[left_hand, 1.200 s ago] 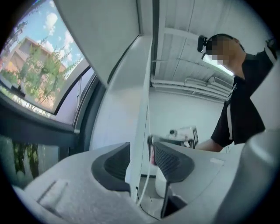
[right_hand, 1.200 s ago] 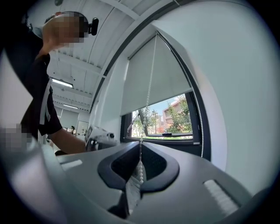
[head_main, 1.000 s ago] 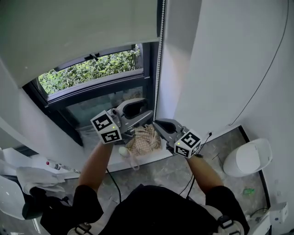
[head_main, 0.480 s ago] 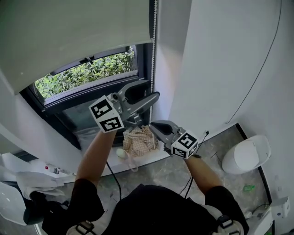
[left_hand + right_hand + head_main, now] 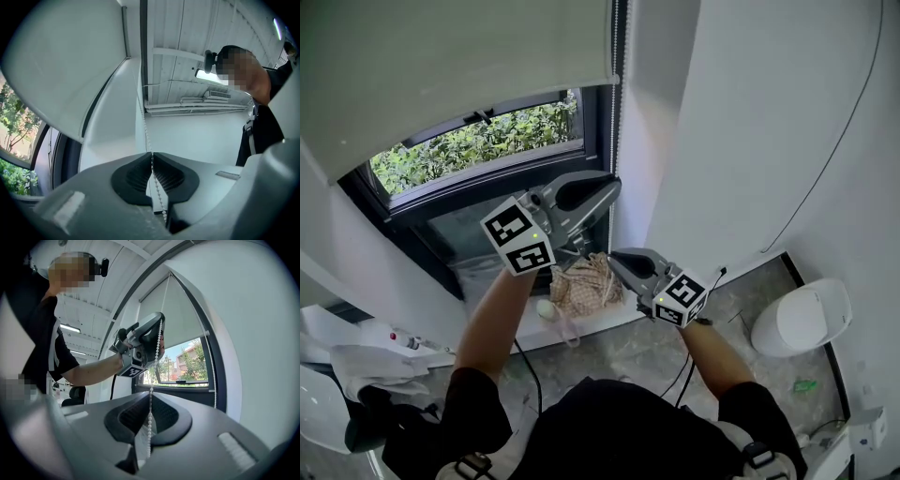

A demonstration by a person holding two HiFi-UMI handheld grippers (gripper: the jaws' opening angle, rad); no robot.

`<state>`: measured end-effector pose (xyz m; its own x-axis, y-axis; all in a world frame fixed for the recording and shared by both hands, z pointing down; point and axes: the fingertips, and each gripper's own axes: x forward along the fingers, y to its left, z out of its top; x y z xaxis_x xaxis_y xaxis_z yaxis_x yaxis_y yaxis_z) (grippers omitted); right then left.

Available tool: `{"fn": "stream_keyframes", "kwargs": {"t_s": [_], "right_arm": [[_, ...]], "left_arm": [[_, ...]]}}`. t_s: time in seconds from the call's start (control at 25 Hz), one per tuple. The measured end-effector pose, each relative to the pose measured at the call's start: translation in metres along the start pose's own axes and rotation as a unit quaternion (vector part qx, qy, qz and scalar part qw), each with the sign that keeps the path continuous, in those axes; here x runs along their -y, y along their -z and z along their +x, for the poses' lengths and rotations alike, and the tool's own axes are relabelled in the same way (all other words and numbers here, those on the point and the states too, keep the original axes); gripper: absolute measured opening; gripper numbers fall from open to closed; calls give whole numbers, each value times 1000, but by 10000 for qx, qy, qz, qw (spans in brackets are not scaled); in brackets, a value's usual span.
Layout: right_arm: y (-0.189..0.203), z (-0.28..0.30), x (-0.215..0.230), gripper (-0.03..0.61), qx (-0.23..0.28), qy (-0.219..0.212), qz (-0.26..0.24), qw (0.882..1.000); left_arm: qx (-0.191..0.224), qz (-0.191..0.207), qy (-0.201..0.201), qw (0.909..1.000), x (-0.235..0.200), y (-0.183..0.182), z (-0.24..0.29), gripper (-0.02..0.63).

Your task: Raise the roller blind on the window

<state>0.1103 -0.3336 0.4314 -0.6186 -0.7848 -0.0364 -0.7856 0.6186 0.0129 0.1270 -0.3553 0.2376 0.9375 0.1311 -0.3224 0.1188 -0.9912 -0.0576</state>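
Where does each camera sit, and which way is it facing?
Head view: on the person's head, looking steeply down at window, roller blind, both arms, left gripper, right gripper.
Left gripper view: on the left gripper, aimed up at the ceiling; jaws have just been closing, now pinching the bead chain; person's torso shows.
Right gripper view: on the right gripper, facing the window roughly level, jaws shut on the same bead chain; left arm shows.
Shared: head and right gripper views both show the left gripper at that chain.
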Motion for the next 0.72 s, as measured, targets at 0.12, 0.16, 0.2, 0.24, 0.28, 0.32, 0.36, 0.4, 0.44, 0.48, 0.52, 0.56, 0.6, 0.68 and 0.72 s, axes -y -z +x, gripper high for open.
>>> {"fn": "stream_keyframes", "kwargs": {"t_s": [0.12, 0.16, 0.2, 0.24, 0.28, 0.32, 0.36, 0.4, 0.44, 0.48, 0.52, 0.56, 0.6, 0.68, 0.72], "right_arm": [[33, -2, -2, 15, -421, -22, 51, 9991], [51, -4, -4, 15, -645, -46, 92, 9979], [73, -6, -6, 15, -905, -72, 141, 9958], [95, -10, -8, 15, -1178, -96, 201, 9928], [117, -15, -11, 15, -1431, -115, 276, 9893], [136, -19, -14, 15, -1636, -134, 367, 9857], [149, -23, -16, 15, -1772, -159, 466, 9829], [156, -26, -16, 17, -1830, -186, 557, 9814], [157, -28, -16, 19, -1821, -215, 624, 9811], [153, -29, -14, 23, -1760, -245, 666, 9818], [144, -30, -12, 54, -1643, -273, 692, 9836], [129, -30, -7, 97, -1460, -284, 707, 9863], [110, -29, -1, 109, -1215, -265, 706, 9897], [61, -27, 14, 118, -608, -172, 627, 9960], [33, -25, 20, 121, -281, -138, 575, 9979]], "left_arm": [[-175, -322, -200, 9991, -5, 34, -9, 12], [-280, -456, -253, 9982, -6, 52, -14, 12], [-401, -607, -290, 9969, -5, 72, -20, 12], [-532, -766, -313, 9952, -2, 95, -26, 12], [-652, -915, -330, 9931, 3, 116, -33, 14], [-736, -1038, -349, 9913, 7, 134, -39, 14], [-773, -1132, -388, 9898, 9, 147, -45, 14], [-773, -1198, -452, 9888, 9, 155, -50, 14], [-762, -1228, -524, 9881, 7, 157, -53, 14], [-779, -1212, -580, 9879, 5, 156, -55, 14], [-829, -1158, -603, 9880, 4, 154, -55, 14], [-883, -1095, -599, 9882, 3, 152, -55, 14], [-917, -1059, -585, 9884, 3, 152, -56, 14], [-888, -1118, -574, 9881, 4, 152, -58, 14], [-836, -1173, -575, 9879, 4, 152, -59, 14]]}}
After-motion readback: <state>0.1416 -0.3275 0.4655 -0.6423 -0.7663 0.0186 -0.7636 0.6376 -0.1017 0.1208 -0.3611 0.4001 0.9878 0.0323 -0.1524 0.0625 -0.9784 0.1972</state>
